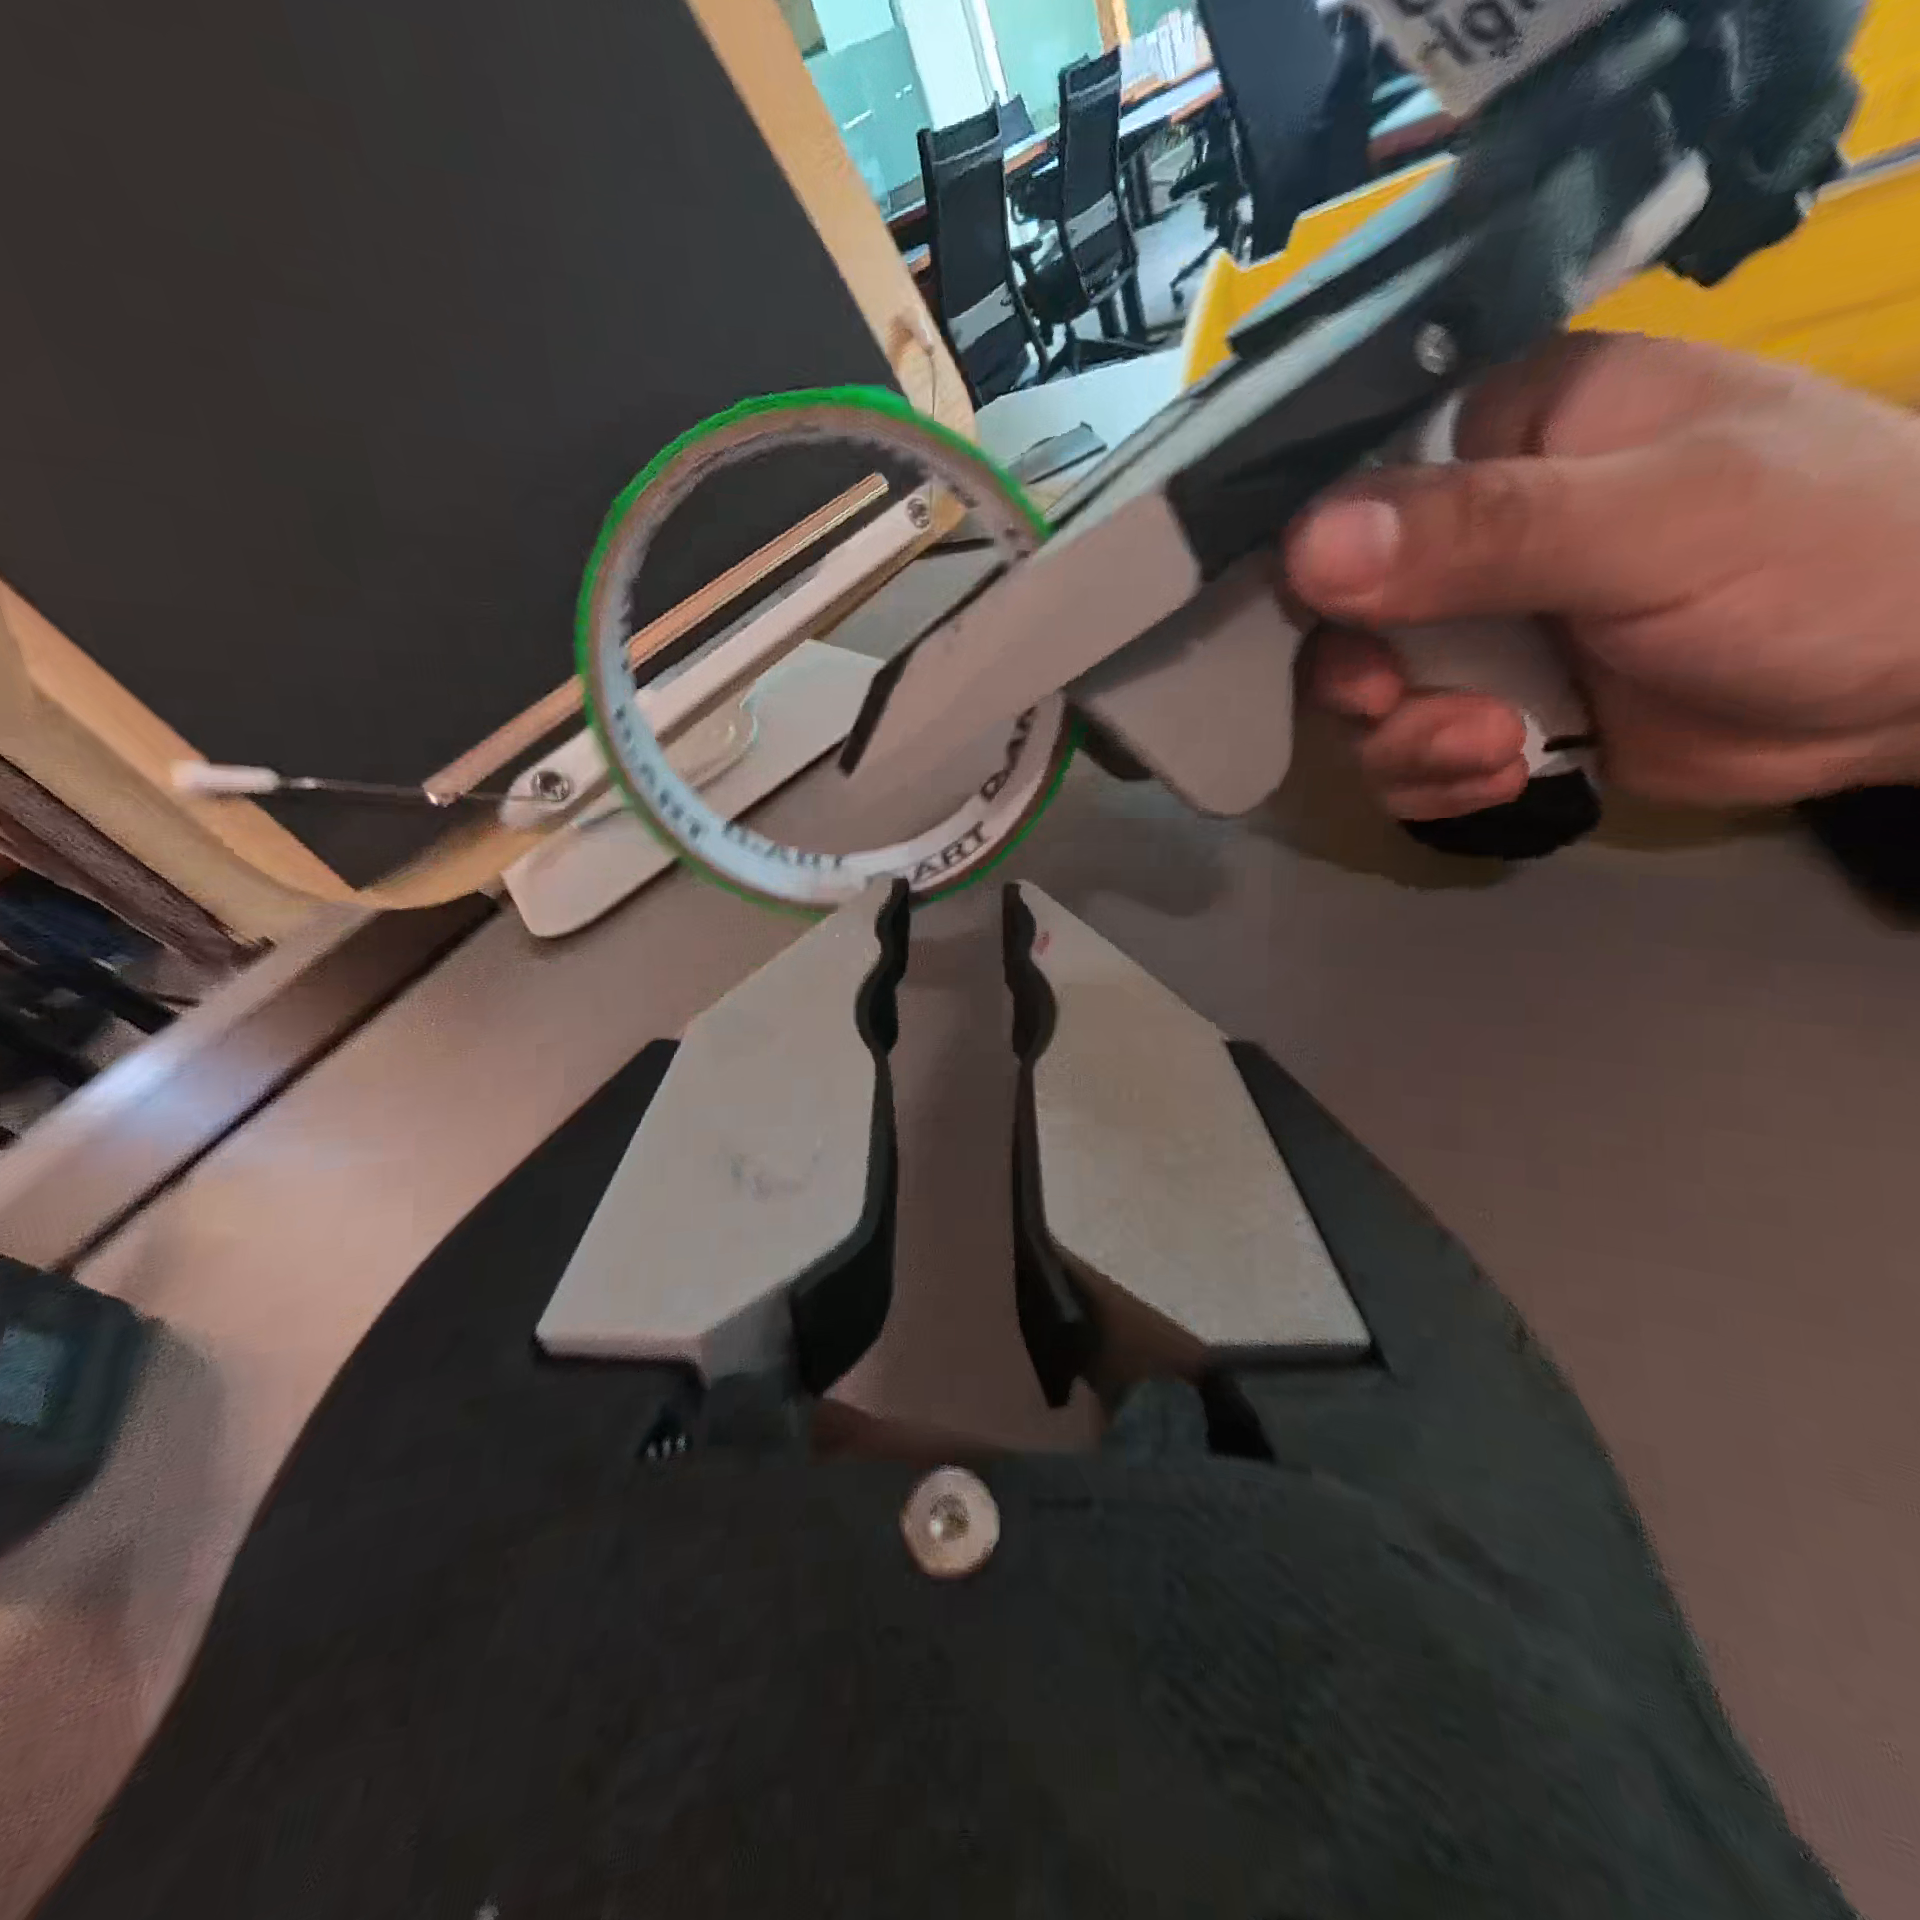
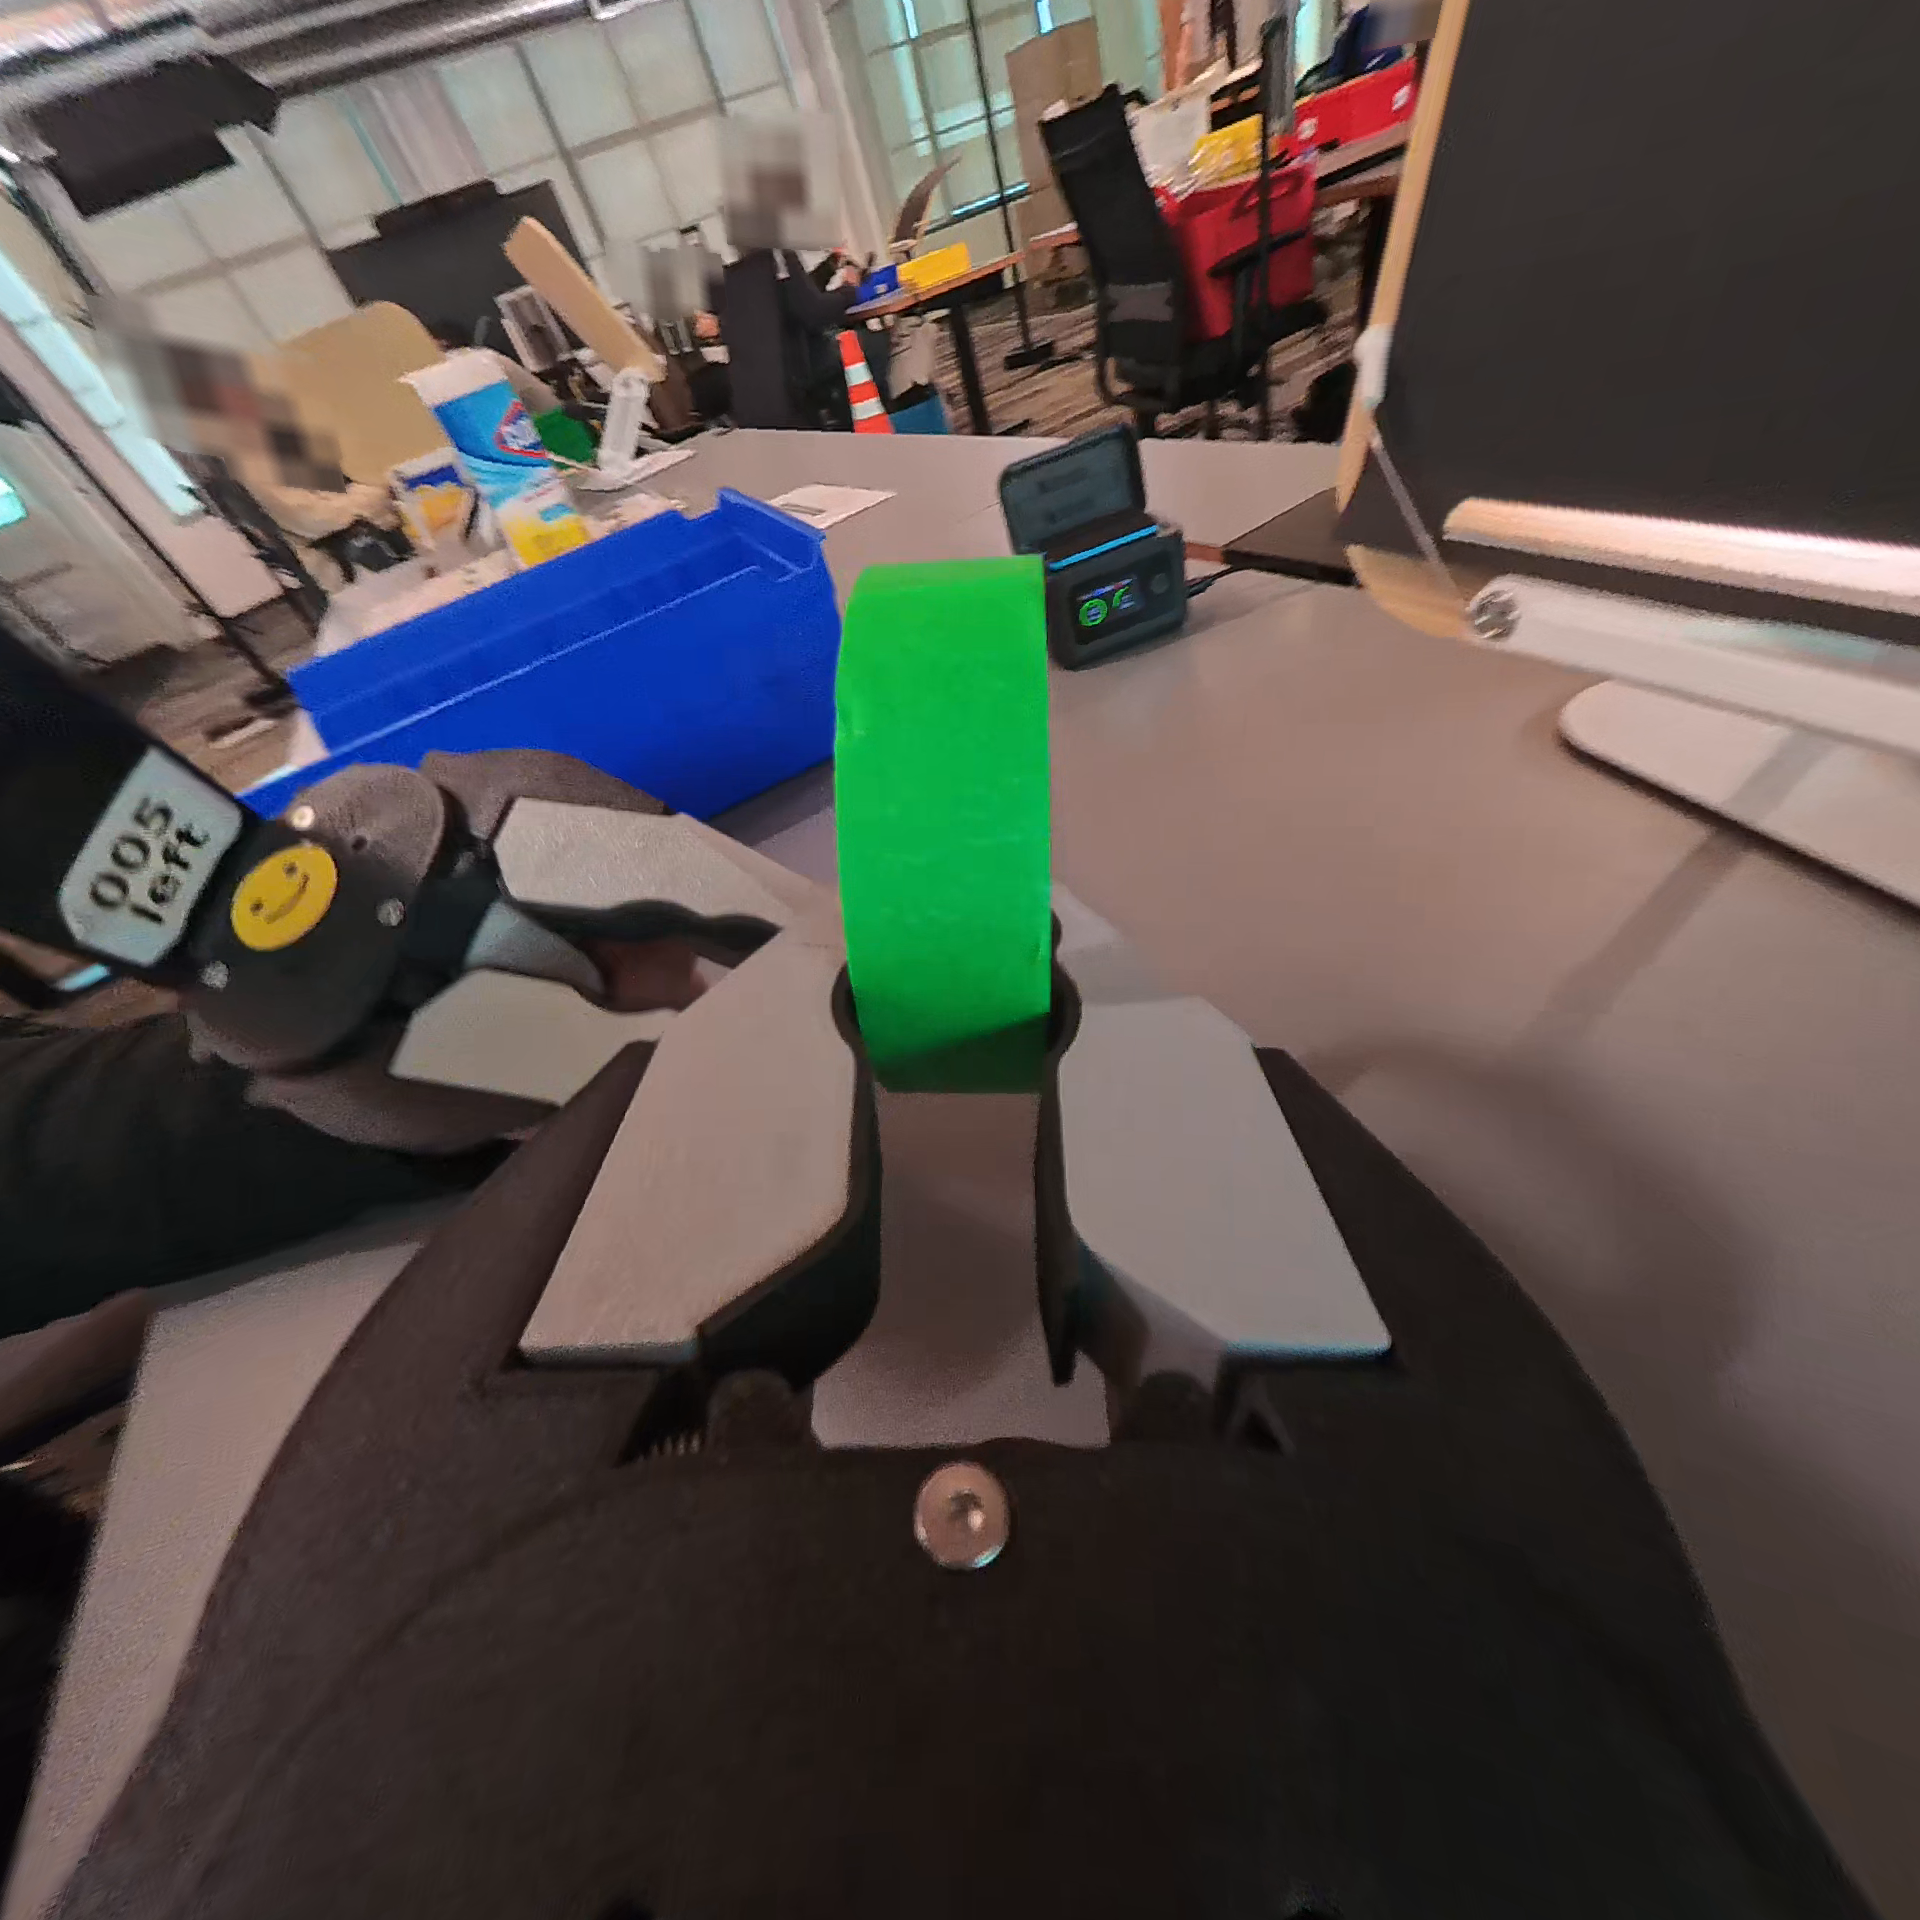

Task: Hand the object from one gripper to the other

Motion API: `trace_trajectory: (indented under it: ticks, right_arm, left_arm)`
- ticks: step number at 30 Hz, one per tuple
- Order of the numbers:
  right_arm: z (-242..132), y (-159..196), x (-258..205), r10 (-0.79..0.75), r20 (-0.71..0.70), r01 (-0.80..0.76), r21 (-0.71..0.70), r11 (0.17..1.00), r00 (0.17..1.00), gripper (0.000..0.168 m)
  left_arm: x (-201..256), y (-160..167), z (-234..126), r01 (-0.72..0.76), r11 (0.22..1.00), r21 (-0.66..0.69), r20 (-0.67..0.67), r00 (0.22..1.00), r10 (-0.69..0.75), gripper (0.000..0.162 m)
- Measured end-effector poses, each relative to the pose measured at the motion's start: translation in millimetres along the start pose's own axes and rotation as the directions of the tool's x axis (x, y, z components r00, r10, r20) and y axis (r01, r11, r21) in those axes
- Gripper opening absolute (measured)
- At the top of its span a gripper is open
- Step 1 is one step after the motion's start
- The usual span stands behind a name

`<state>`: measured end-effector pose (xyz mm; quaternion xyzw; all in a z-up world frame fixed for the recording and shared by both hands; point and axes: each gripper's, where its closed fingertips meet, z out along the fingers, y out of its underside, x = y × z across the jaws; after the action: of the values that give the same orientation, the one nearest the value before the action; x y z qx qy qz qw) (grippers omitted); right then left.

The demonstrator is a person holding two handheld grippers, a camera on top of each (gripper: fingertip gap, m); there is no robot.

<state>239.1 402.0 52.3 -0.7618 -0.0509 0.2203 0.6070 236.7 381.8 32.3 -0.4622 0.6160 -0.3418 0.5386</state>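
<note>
The right gripper (image 2: 951, 1023) is clenching the roll of green tape (image 2: 943, 800), its two grey fingers pressing on the roll's flat sides near the lower edge, so the roll is standing upright on its rim and lifted clear of the table. In the left wrist view the same roll (image 1: 821, 644) is showing as an open ring with a pale inner core, and the right gripper (image 1: 935, 675) is reaching in from the right, held by a person's hand (image 1: 1621, 582). The left gripper (image 1: 951, 935) is hanging just below the ring, its fingers parted by a narrow gap and gripping nothing; in the right wrist view it (image 2: 727, 925) is sitting just left of the roll. Behind the tape a blue plastic bin (image 2: 582, 665) is resting on the grey table (image 2: 1403, 883), a small black case with a lit screen (image 2: 1101, 551) is standing farther back, and a monitor's white base (image 2: 1745, 769) is lying to the right.
</note>
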Motion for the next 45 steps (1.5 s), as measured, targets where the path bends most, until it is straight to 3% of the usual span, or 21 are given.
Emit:
trace_trajectory:
  ticks: [4,7,11,14,20,29,33,36,39,42,45]
  right_arm:
    - [-6.0,-8.4,4.9,-0.145,-0.119,0.148,0.016,0.989,0.982,0.025]
    - [-6.6,-9.3,4.1,-0.346,-0.228,0.346,-0.039,0.937,0.910,0.025]
    - [-1.7,2.1,9.2,-0.577,-0.322,0.542,-0.200,0.816,0.750,0.025]
    - [0.7,6.6,10.3,-0.681,-0.344,0.622,-0.279,0.732,0.647,0.025]
    - [2.6,7.0,3.3,-0.829,-0.365,0.747,-0.379,0.547,0.423,0.025]
    - [10.3,9.4,-7.8,-0.954,-0.297,0.819,-0.557,0.136,-0.044,0.024]
    - [12.0,9.4,-19.7,-0.942,-0.273,0.815,-0.580,0.001,-0.193,0.024]
    - [13.6,9.7,-21.8,-0.936,-0.270,0.812,-0.583,-0.026,-0.224,0.023]
    - [17.2,15.9,-15.3,-0.949,-0.255,0.811,-0.585,-0.002,-0.186,0.022]
    - [20.2,22.3,-11.8,-0.963,-0.257,0.828,-0.556,0.077,-0.083,0.031]
    - [19.7,30.2,-9.2,-0.967,-0.241,0.838,-0.508,0.201,0.086,0.036]
  left_arm:
    - [-5.5,1.0,-5.9,0.201,0.980,0.001,-0.092,0.976,-0.200,0.020]
    - [-5.9,-6.7,-9.8,0.383,0.923,0.013,-0.189,0.908,-0.374,0.026]
    - [-8.6,-19.1,-18.2,0.562,0.827,0.020,-0.302,0.792,-0.531,0.036]
    - [-9.7,-20.7,-20.0,0.630,0.777,-0.005,-0.336,0.731,-0.595,0.056]
    - [-13.1,-23.3,-20.4,0.761,0.648,-0.030,-0.397,0.586,-0.706,0.060]
    - [-11.8,-21.9,-18.6,0.844,0.526,-0.101,-0.438,0.437,-0.785,0.075]
    - [-16.6,-16.6,-16.8,0.862,0.497,-0.097,-0.425,0.415,-0.804,0.056]
    - [-18.1,-16.9,-19.1,0.854,0.511,-0.100,-0.427,0.427,-0.797,0.050]
    - [-18.6,-16.6,-19.3,0.808,0.584,-0.080,-0.407,0.508,-0.759,0.043]
    - [-19.3,-18.0,-21.3,0.766,0.640,-0.060,-0.394,0.571,-0.720,0.040]
    - [-32.0,-18.7,-25.3,0.725,0.689,-0.008,-0.343,0.645,-0.683,0.032]
